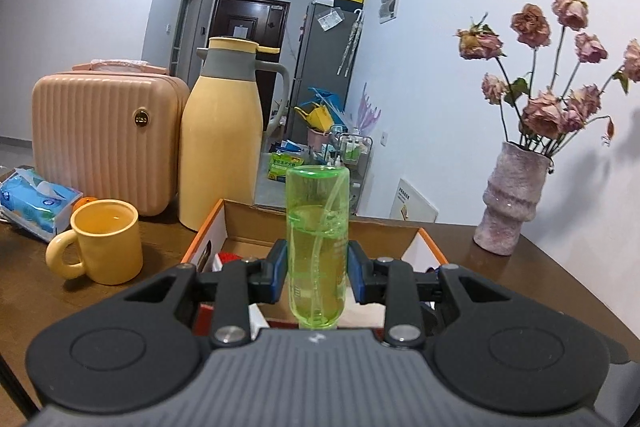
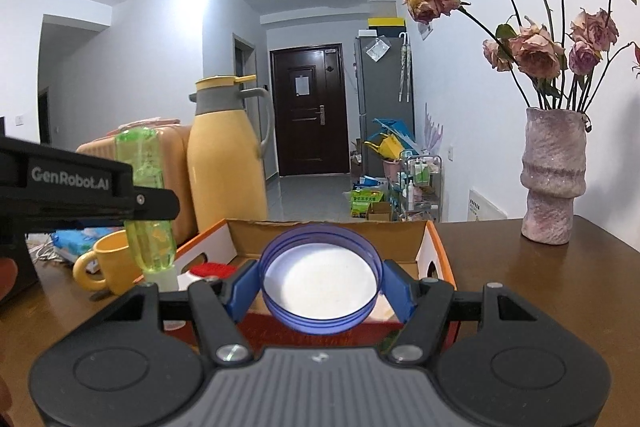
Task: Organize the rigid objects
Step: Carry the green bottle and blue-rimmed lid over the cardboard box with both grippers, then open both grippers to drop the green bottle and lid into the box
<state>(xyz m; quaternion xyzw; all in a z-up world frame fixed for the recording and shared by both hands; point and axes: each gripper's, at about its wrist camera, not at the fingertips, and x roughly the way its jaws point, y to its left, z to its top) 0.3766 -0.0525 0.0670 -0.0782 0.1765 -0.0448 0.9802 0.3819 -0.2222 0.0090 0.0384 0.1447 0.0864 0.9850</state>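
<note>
My left gripper is shut on a clear green bottle, held upside down with its neck pointing down, above an open cardboard box with orange edges. In the right wrist view the same green bottle hangs at the left in the left gripper, its white cap at the bottom. My right gripper is shut on a round blue lid with a white inside, held over the cardboard box. Red and white items lie inside the box, mostly hidden.
On the brown table stand a yellow mug, a yellow thermos jug, a pink ribbed case, a blue tissue pack and a pink vase of dried roses at the right. A hallway lies beyond.
</note>
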